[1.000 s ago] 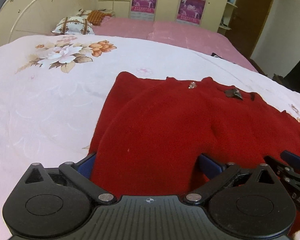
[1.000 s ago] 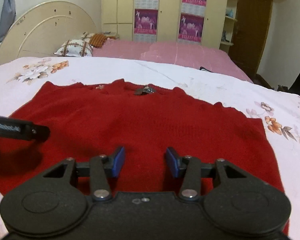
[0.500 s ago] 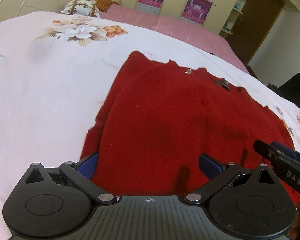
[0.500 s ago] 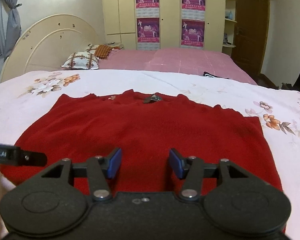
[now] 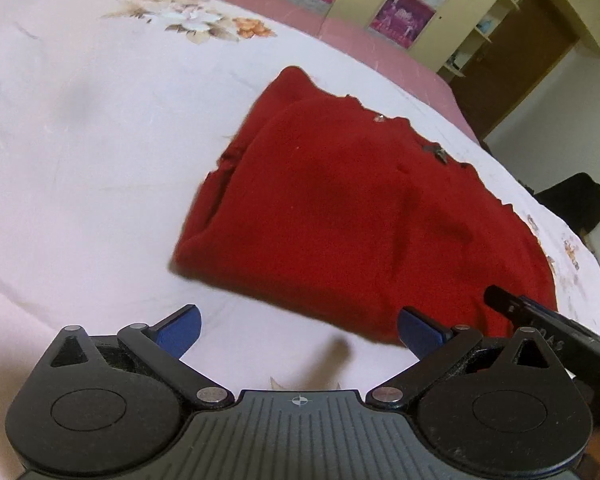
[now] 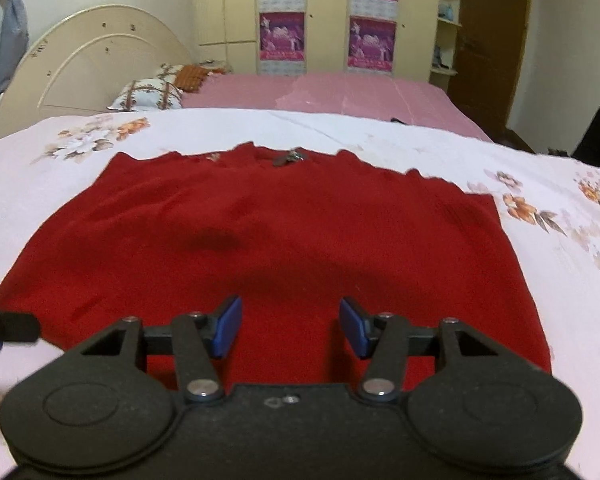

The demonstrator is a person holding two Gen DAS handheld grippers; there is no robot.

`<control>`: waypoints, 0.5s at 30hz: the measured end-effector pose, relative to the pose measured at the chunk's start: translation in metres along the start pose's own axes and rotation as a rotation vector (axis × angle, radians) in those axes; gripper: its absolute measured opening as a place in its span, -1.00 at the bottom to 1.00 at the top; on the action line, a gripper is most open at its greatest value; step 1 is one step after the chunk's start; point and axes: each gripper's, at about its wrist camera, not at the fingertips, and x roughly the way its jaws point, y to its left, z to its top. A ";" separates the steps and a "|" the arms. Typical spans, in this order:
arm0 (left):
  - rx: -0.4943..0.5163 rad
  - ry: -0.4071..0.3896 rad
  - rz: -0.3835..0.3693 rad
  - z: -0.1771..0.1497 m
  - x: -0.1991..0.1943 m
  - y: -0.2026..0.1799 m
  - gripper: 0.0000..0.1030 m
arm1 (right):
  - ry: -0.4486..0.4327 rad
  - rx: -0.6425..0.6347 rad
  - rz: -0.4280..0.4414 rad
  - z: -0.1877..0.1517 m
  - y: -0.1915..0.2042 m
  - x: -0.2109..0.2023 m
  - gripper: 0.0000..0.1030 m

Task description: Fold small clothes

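Observation:
A red knitted sweater lies flat on the pale floral bedspread, its left side folded over in two layers. It also shows in the right wrist view, with a small dark ornament at the neckline. My left gripper is open and empty, above the bedspread just off the sweater's near left corner. My right gripper is open and empty, above the sweater's near hem. The right gripper's tip shows in the left wrist view.
A pink sheet covers the far part of the bed, with pillows at a cream headboard. Cupboards with purple posters and a brown door stand behind. A dark object sits off the bed's right side.
Both grippers have drawn back and up from the sweater. The left gripper has moved off the sweater's near edge and now hangs over the bare bedspread. Both stay open.

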 end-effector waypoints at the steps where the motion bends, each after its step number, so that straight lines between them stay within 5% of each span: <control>1: 0.005 -0.005 0.000 0.000 0.001 -0.002 1.00 | 0.005 0.003 -0.010 0.001 0.000 -0.001 0.02; 15: -0.124 0.005 -0.081 -0.011 -0.007 0.007 1.00 | 0.034 0.055 -0.060 0.005 -0.008 0.000 0.14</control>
